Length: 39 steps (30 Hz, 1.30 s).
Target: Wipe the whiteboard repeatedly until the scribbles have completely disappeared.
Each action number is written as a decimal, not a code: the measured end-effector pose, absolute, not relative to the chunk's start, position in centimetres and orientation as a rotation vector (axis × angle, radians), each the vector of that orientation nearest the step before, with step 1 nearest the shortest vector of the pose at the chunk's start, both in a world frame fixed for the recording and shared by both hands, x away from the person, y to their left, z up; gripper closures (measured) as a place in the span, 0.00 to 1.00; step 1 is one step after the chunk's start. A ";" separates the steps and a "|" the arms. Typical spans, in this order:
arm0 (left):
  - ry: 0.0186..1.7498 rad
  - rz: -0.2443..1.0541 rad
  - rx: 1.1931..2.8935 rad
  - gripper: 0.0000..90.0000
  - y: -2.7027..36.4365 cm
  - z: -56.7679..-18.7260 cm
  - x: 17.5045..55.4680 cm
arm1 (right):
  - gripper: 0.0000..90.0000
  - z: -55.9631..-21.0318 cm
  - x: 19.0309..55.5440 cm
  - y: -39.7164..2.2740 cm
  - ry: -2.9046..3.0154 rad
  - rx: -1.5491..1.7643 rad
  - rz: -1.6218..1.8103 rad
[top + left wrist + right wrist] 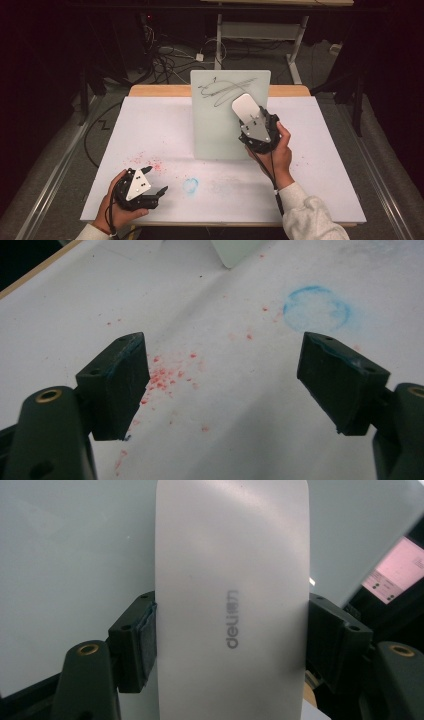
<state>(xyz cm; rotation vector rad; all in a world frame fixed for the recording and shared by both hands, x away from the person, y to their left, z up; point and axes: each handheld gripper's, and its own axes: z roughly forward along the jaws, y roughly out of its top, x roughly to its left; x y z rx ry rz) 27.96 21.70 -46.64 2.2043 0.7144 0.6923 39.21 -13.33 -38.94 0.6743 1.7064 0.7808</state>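
A white eraser [243,107] with a rounded end is held in the right claw [252,121], a little right of centre in the high view. In the right claw's own view the eraser [231,595] is gripped across its width, with a black pad pressed against each long side, and the word "deli" is printed in grey on its face. The eraser's upper end is laid over the lower right edge of a black scribble [227,88] drawn on a pale whiteboard [215,135], which is seen in the centre of the high view, on the white worktop [150,125]. Whether the eraser touches the board cannot be told.

The left claw [155,180] is seen at the lower left of the high view, held low over the worktop, well apart from the board. In its own view the jaws are spread wide, with nothing between them. Red specks [165,377] are scattered on the worktop beside the left-hand pad, and a faint blue ring [316,308] is seen in the upper right of that view. A corner of the board [235,252] is seen at the top edge.
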 end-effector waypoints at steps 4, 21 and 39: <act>0.714 0.693 2.204 0.22 21.7 -46.6 28.0 | 0.35 -39.7 38.9 -12.0 1.733 0.635 0.761; 0.722 0.694 2.197 0.22 21.9 -46.6 27.9 | 0.35 -36.3 40.2 -12.8 1.669 0.702 0.800; 0.721 0.694 2.192 0.23 21.9 -46.5 27.8 | 0.35 -34.7 40.8 -12.6 1.626 0.782 0.855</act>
